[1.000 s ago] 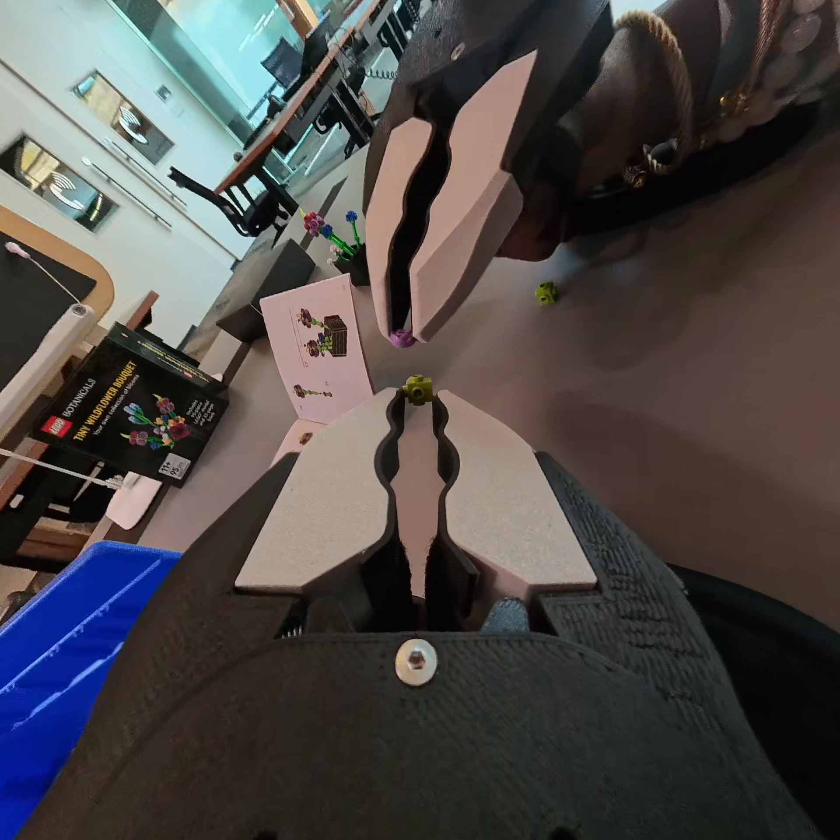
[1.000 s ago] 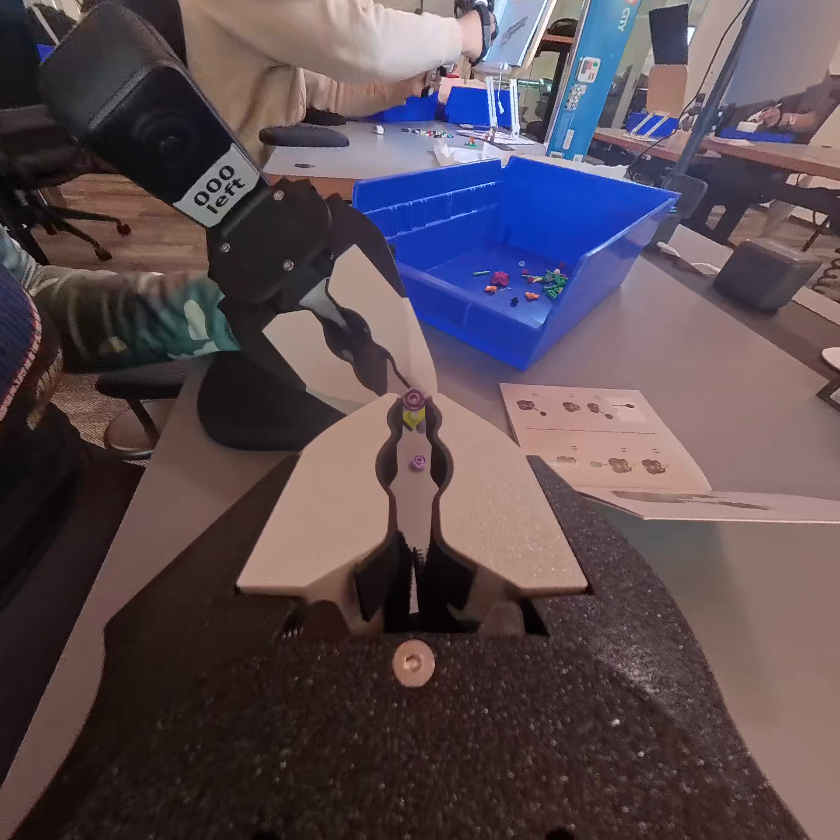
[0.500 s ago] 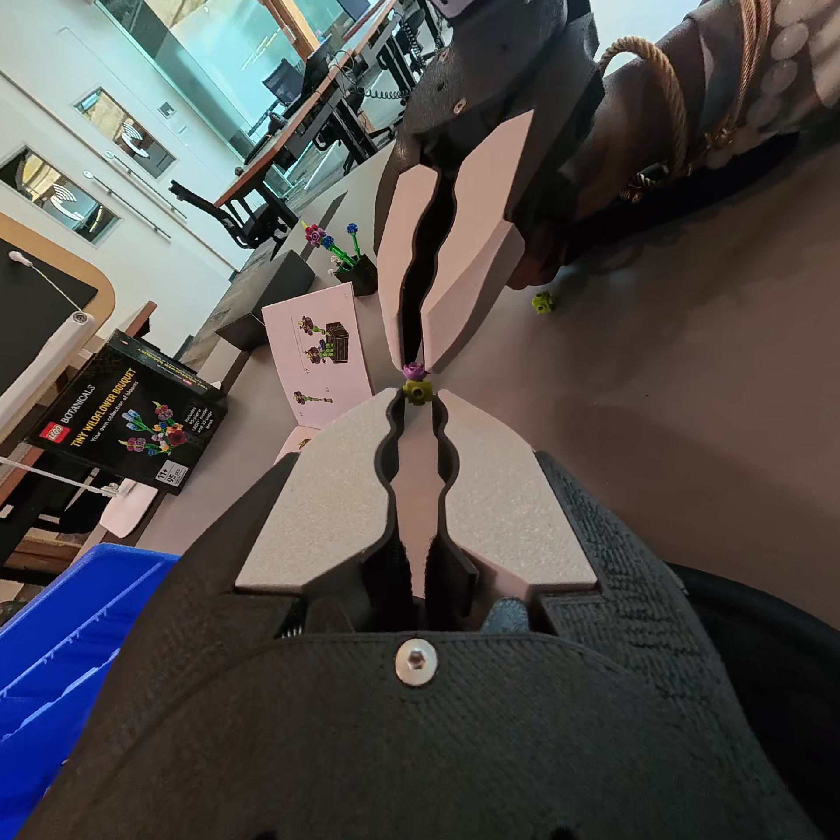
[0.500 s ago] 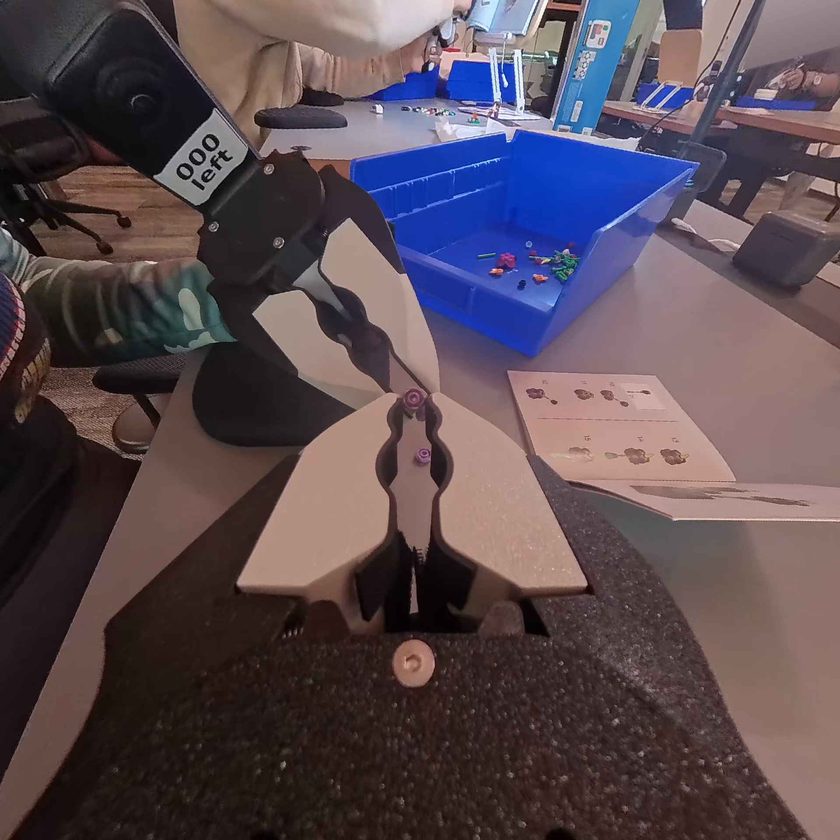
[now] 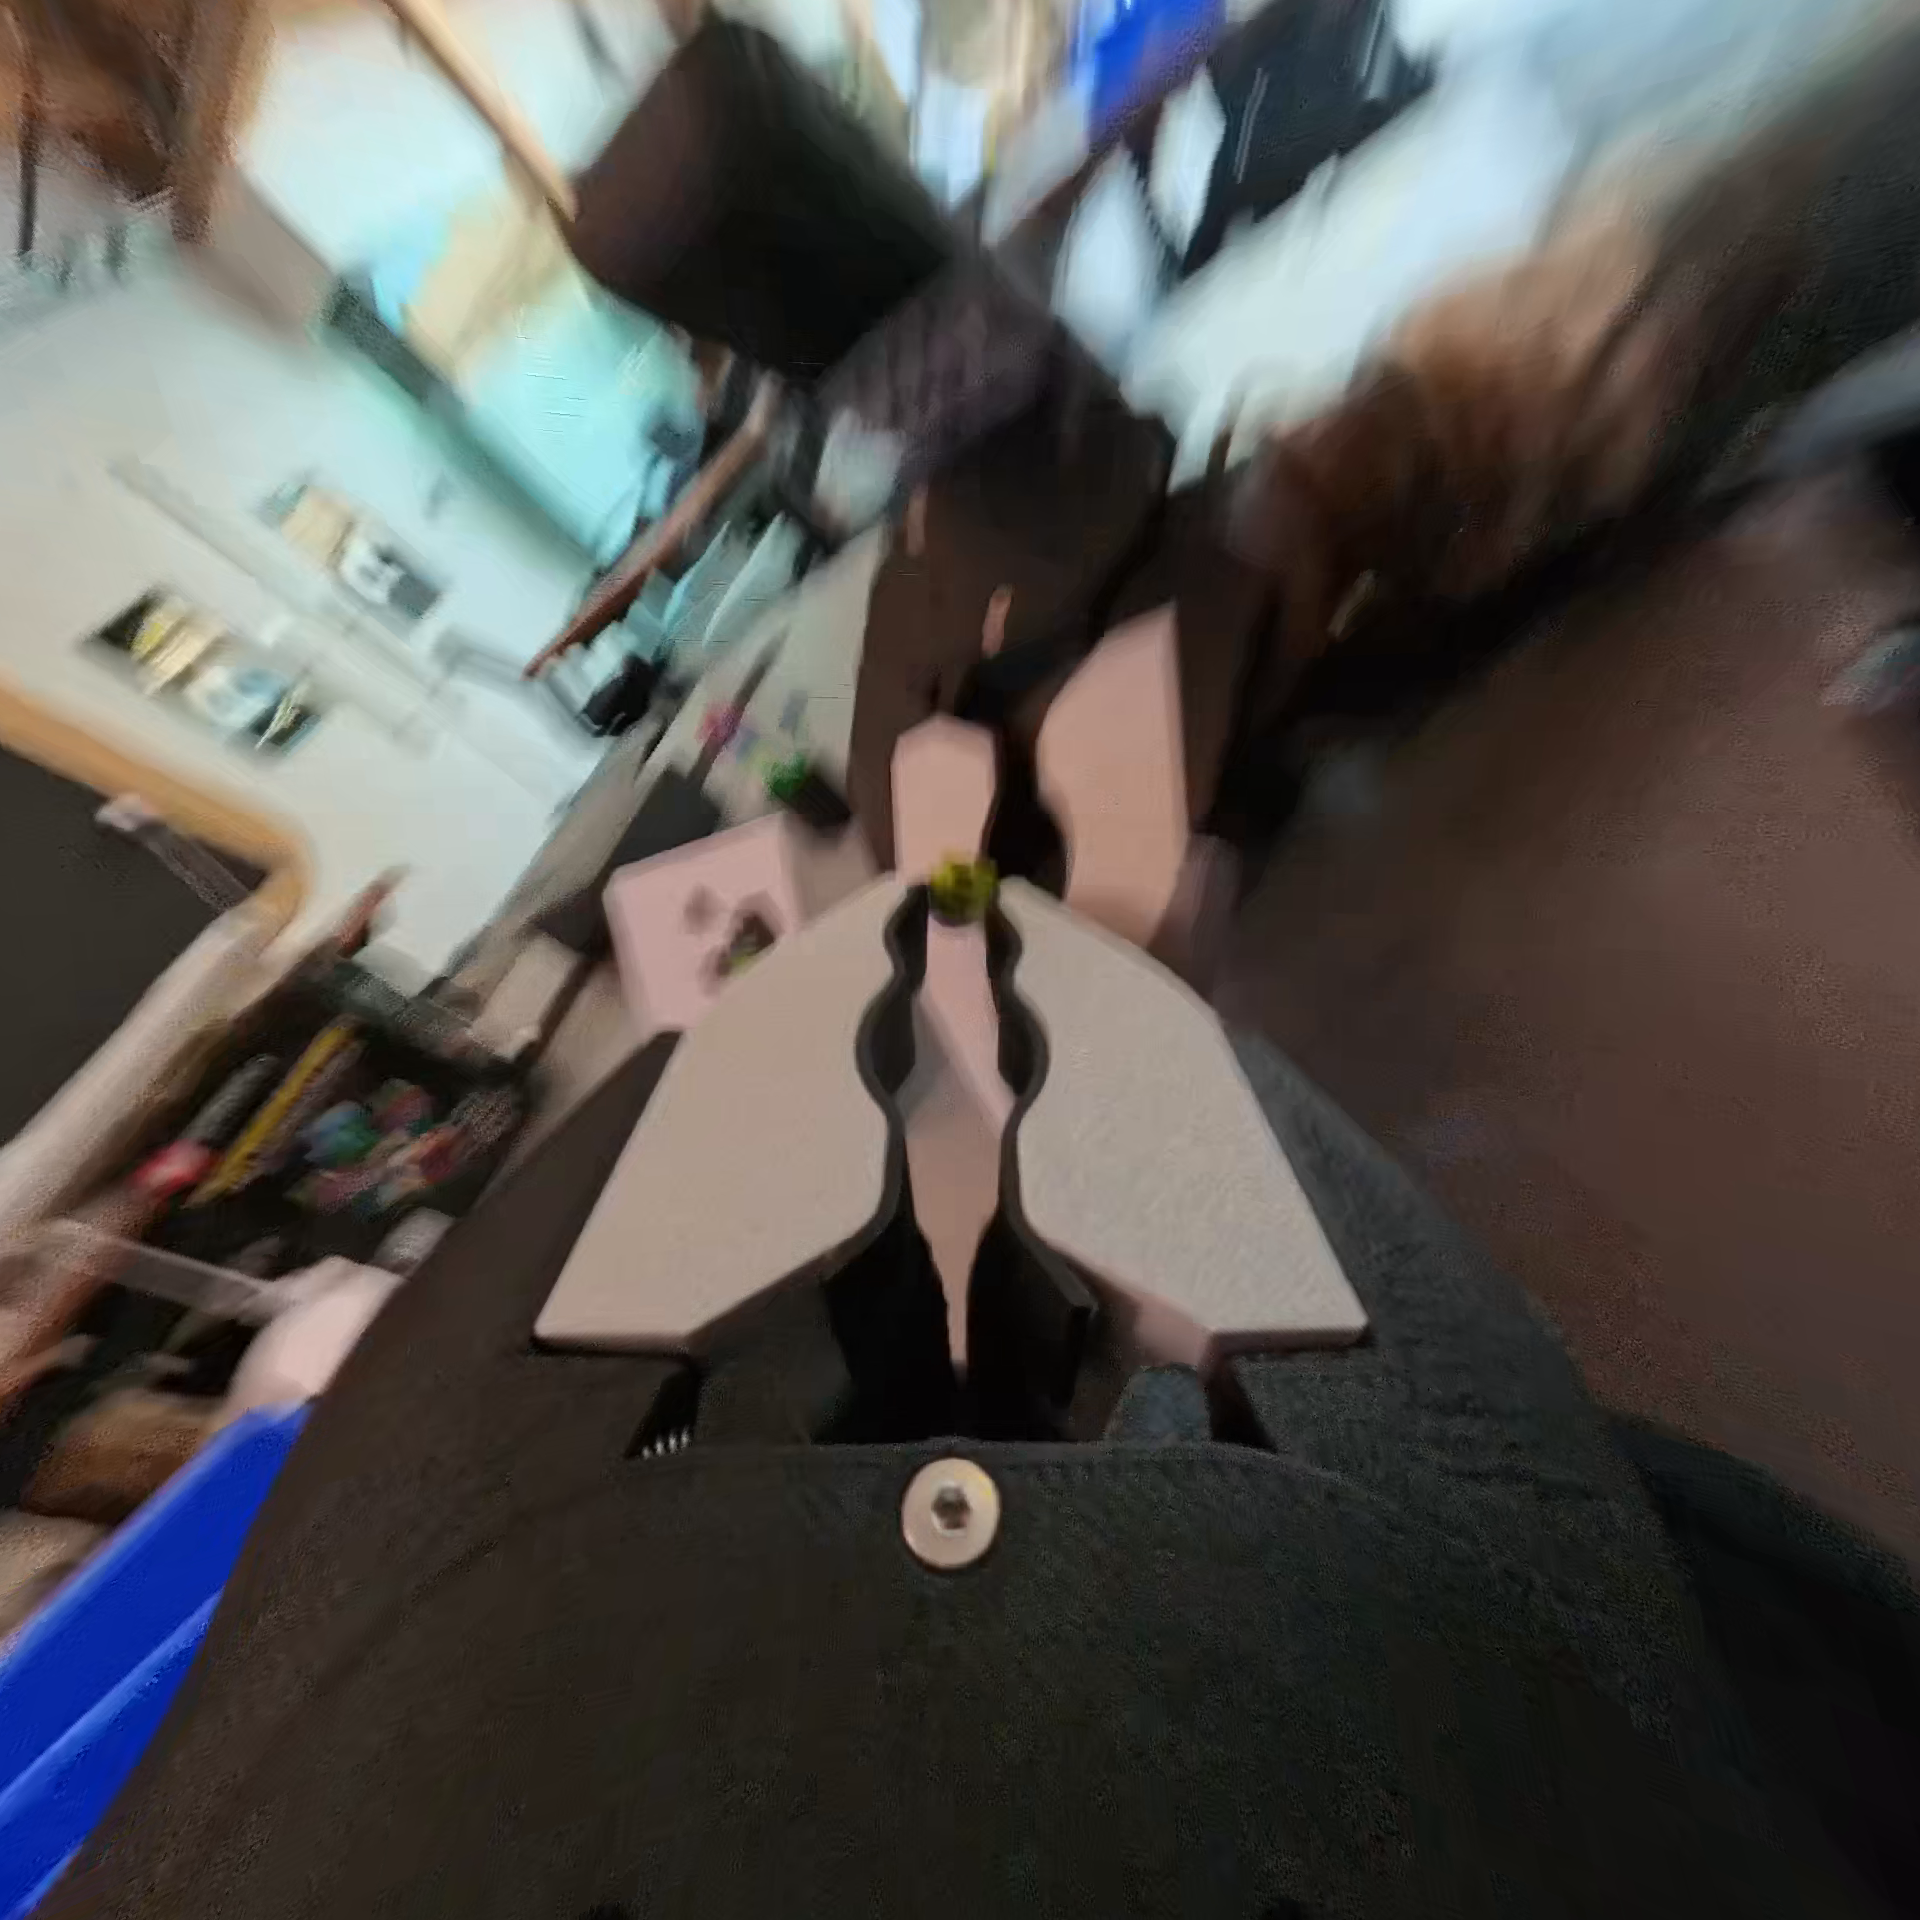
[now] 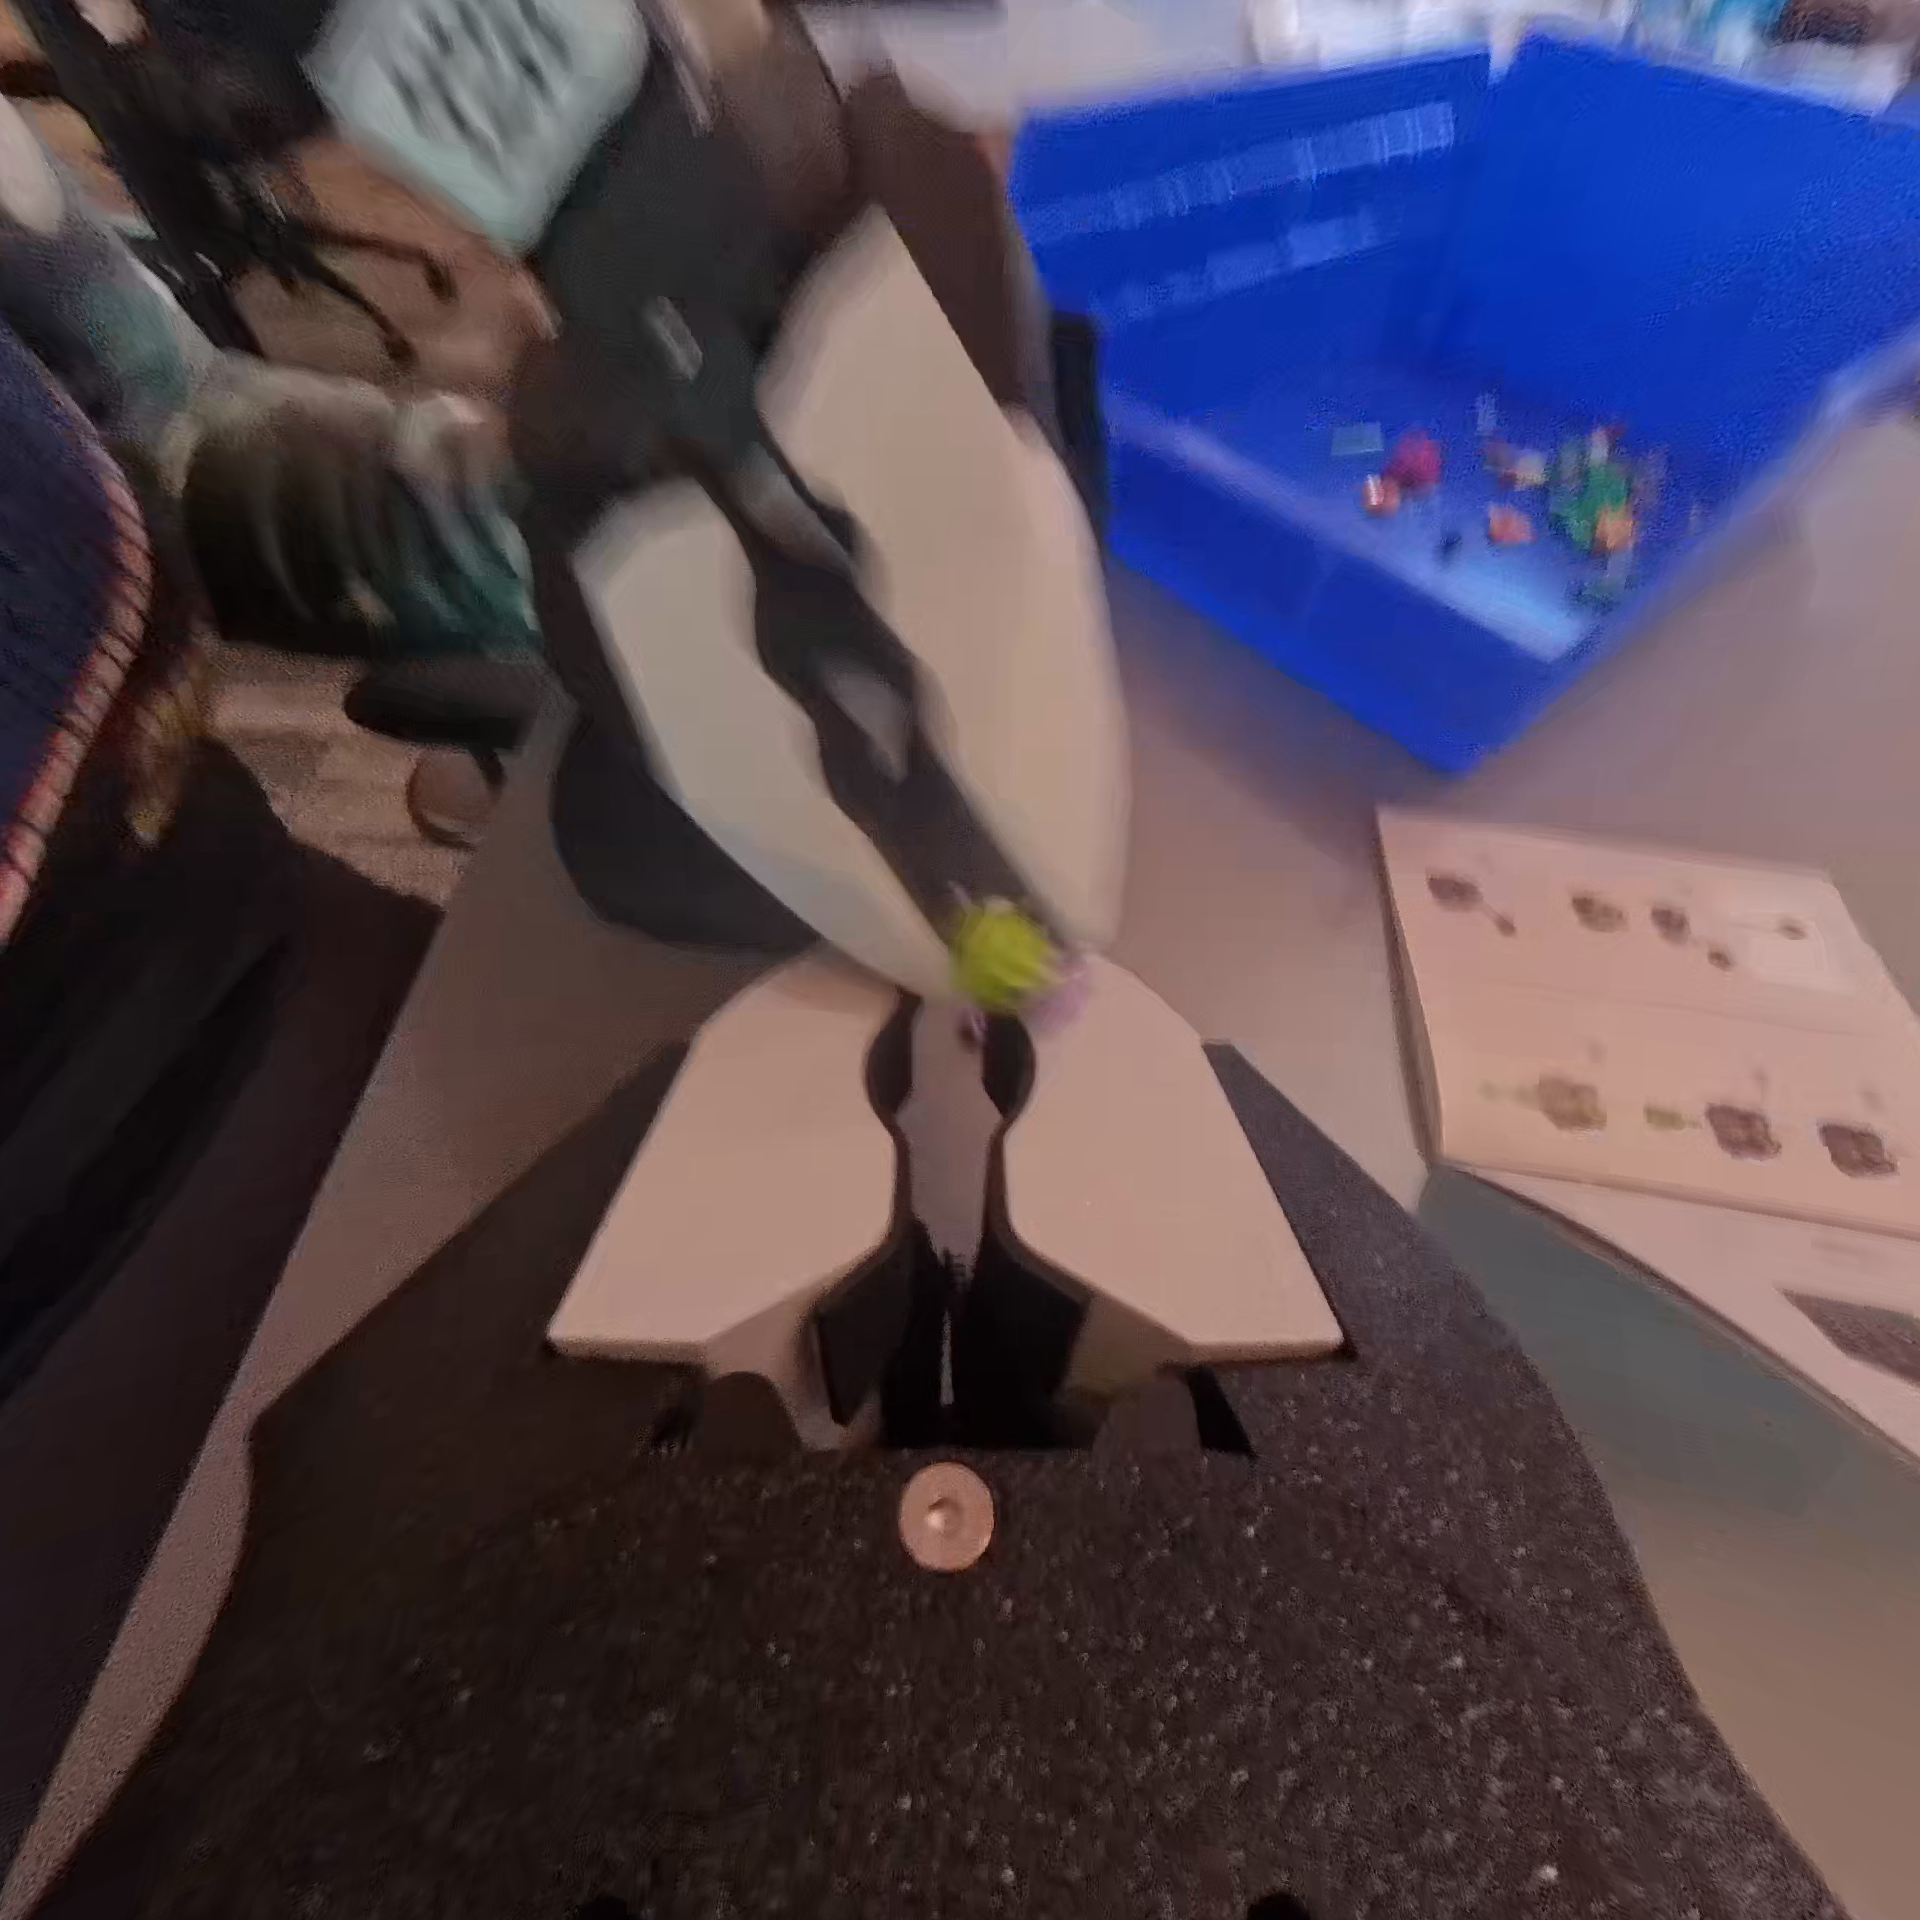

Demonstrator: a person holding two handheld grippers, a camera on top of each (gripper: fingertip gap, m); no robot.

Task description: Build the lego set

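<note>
Both views are motion-blurred. The left gripper (image 5: 961, 902) pinches one small lime-green lego piece (image 5: 961, 890) at its tips. The right gripper (image 6: 982, 1013) is nearly closed around one tiny purple lego piece (image 6: 1062, 1006), touching the green one. One blue plastic bin (image 6: 1455, 343) holds loose pieces.

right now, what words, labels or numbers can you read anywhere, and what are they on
Nothing can be read: both views are motion-blurred.
Pale label at the top left of the right wrist view: dark marks, too blurred to read.
Open instruction booklet: only step pictures show, any numbers are too blurred.
Black box with colourful print: too blurred to read.
</note>
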